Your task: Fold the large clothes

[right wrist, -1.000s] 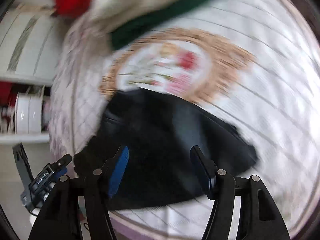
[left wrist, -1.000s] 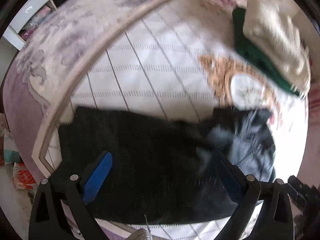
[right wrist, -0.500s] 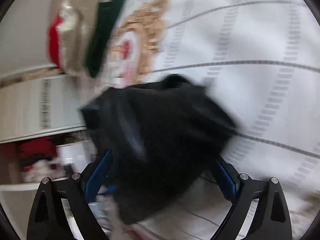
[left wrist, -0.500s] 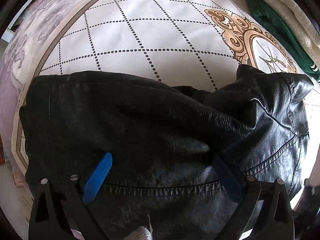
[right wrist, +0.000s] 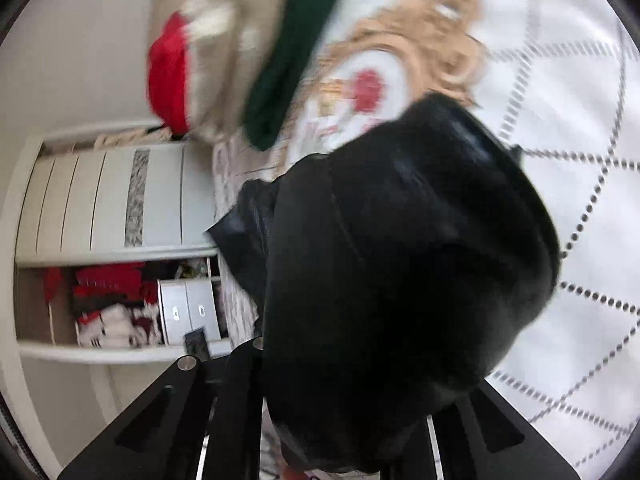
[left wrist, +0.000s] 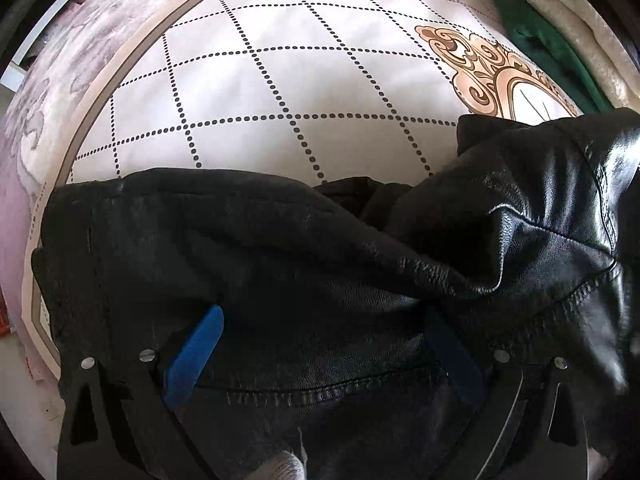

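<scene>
Black leather jacket (left wrist: pixel 320 280) is lying bunched on the white quilted bedspread (left wrist: pixel 280 80), taking up the near half of the left wrist view. Its far edge is running roughly straight from the left side to the middle, then humping up into a raised fold on the right. Left gripper (left wrist: pixel 324 344) is sitting spread wide over the jacket near a stitched seam, blue pads apart, gripping nothing; whether the tips are touching the leather can't be told. Open bedspread is stretching far and left of the jacket up to the purple floral border (left wrist: pixel 60 80). Green garment (left wrist: pixel 540 36) and beige fleece (left wrist: pixel 580 20) are lying far right, apart from the jacket.

Right wrist view is blurred. Right gripper (right wrist: pixel 352 420) is mostly buried under a mass of jacket (right wrist: pixel 400 260) draped over its fingers; can't tell if it's clenched or released. Bare bedspread (right wrist: pixel 580 160) is showing on the right, shelf unit (right wrist: pixel 100 240) on the left.
</scene>
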Motion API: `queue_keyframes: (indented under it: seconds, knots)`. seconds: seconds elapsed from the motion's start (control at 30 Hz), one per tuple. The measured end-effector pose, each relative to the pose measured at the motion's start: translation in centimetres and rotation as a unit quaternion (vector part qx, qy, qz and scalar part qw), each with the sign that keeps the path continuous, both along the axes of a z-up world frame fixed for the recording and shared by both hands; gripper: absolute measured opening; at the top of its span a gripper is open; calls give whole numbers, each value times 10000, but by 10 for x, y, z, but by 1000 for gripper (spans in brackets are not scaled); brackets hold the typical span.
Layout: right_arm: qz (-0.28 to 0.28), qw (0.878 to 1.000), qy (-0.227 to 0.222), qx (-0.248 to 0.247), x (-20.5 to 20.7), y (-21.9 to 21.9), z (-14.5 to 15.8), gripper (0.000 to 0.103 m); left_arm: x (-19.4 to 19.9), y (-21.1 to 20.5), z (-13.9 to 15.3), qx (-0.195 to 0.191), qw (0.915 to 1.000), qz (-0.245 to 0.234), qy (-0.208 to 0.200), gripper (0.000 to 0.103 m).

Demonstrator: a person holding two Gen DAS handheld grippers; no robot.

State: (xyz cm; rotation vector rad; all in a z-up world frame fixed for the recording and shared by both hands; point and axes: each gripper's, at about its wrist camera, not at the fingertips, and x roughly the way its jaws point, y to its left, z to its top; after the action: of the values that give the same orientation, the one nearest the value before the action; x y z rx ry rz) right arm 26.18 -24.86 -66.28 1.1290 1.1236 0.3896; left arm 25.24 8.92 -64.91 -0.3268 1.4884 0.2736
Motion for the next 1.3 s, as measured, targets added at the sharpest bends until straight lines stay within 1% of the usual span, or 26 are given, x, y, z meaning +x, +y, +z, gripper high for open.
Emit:
queue_keyframes:
  seconds: [0.17,0.3,0.37,0.4,0.43,0.47,0.5,0.57,0.63,0.7,0.73,0.77,0.8,0.83,0.87,0.9,0.93,0.97,1.0,1.03,1.07,1.1,1.13,1.17,1.23,1.3]
  knots:
    - [651,9951,-582,-468,0,44,64,16,-12,9,-6,-170,9998,42,-129,103]
    - [1058,9874,-825,-840,-8,74,102,16,-24,25,0,-474,9984,121,-279,103]
    - [1294,9791,-1008,-1200,-6,96,123,16,-36,43,10,-774,9958,366,-338,103]
    - [1390,9756,-1068,-1324,-9,105,134,16,-47,56,20,-915,9931,587,-441,103]
    - [1529,9694,-1141,-1546,-13,116,143,16,-61,72,36,-994,9897,814,-638,103]
    - [1646,9637,-1209,-1720,-18,126,150,16,-77,90,53,-913,9877,973,-815,103]
    - [1820,9550,-1317,-1937,-22,142,159,16,-97,110,70,-733,9863,1145,-932,103]
    - [2155,9386,-1500,-2240,-31,174,174,16,-134,147,92,-571,9807,1535,-1067,103]
    - [2454,9228,-1675,-2451,-37,205,183,16,-176,182,102,-396,9738,1986,-1034,103]
    - [2910,9023,-1857,-2582,-52,252,190,16,-208,206,100,-251,9675,2327,-957,103]
    - [3202,8874,-1984,-2659,-62,278,190,16,-232,223,99,-125,9629,2551,-875,103]
    - [3485,8746,-2049,-2677,-74,305,187,16,-251,231,99,-63,9595,2687,-838,103]
    - [3698,8655,-2062,-2676,-86,321,182,16,-268,247,99,-11,9549,2859,-796,103]
    - [4003,8497,-2086,-2726,-100,346,174,16,-290,259,97,77,9492,3061,-732,103]
    - [4338,8300,-2095,-2810,-119,374,161,16,-296,259,98,149,9452,3186,-696,103]
    - [4633,8141,-2038,-2846,-135,398,144,16,-314,267,97,212,9400,3336,-678,103]
    - [4958,7957,-1907,-2910,-152,420,123,16,-313,267,97,243,9367,3427,-666,103]
    - [5187,7836,-1657,-2991,-164,437,99,18,-321,270,94,289,9328,3534,-646,103]
    - [5336,7764,-1430,-3035,-170,445,80,24,-329,274,95,314,9299,3610,-634,103]
    - [5538,7695,-1042,-3005,-177,455,58,32,-340,276,97,315,9269,3685,-642,103]
    - [5615,7721,-784,-2873,-179,459,50,37,-340,275,97,316,9253,3725,-646,103]
    - [5649,7781,-668,-2664,-179,458,51,48,-339,274,98,308,9240,3753,-663,103]
    - [5694,7871,-572,-2304,-178,455,56,68,-343,273,102,270,9228,3775,-717,103]
    - [5749,7954,-400,-1876,-175,450,64,77,-342,272,104,243,9219,3791,-761,103]
    - [5765,8089,-44,-1152,-170,432,80,80,-337,270,110,175,9216,3777,-882,103]
    - [5741,8156,116,-717,-167,412,97,82,-325,267,117,119,9226,3725,-999,103]
